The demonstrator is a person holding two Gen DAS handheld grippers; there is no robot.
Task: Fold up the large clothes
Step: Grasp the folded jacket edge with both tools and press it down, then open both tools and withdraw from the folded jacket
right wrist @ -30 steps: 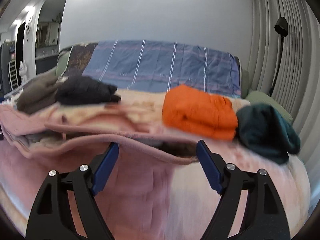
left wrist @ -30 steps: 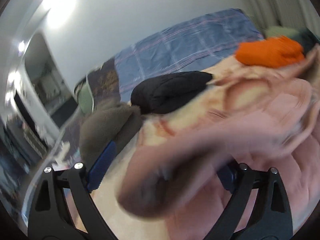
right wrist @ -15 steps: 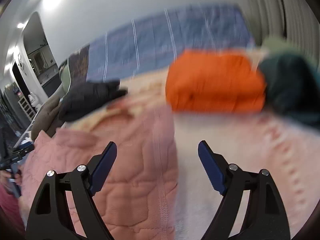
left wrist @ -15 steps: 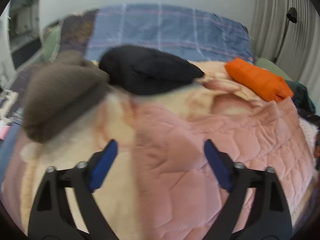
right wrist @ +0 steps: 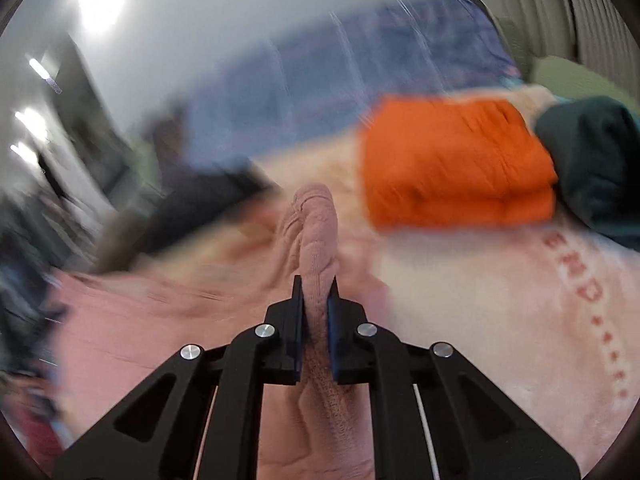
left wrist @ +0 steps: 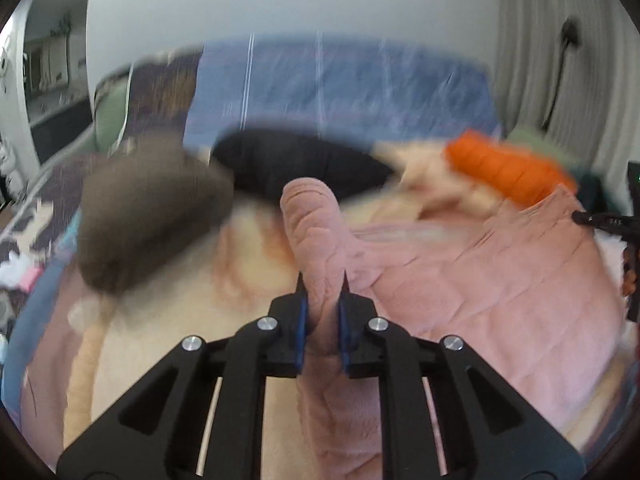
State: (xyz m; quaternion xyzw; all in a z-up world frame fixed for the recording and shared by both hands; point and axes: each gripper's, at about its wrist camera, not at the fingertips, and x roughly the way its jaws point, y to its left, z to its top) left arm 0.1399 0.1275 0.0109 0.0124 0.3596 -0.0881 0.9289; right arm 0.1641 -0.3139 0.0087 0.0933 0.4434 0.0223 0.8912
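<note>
A pink quilted garment (left wrist: 500, 280) lies spread over the cream blanket (left wrist: 168, 360) on the bed, 2 bunched ridges of its fabric standing up, each pinched into a narrow fold

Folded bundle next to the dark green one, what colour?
Orange bundle; clearest in the right wrist view.

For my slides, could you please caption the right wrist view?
Right gripper pinching a fold of the pink quilted garment, jaws closing, near folded orange clothing.
</note>
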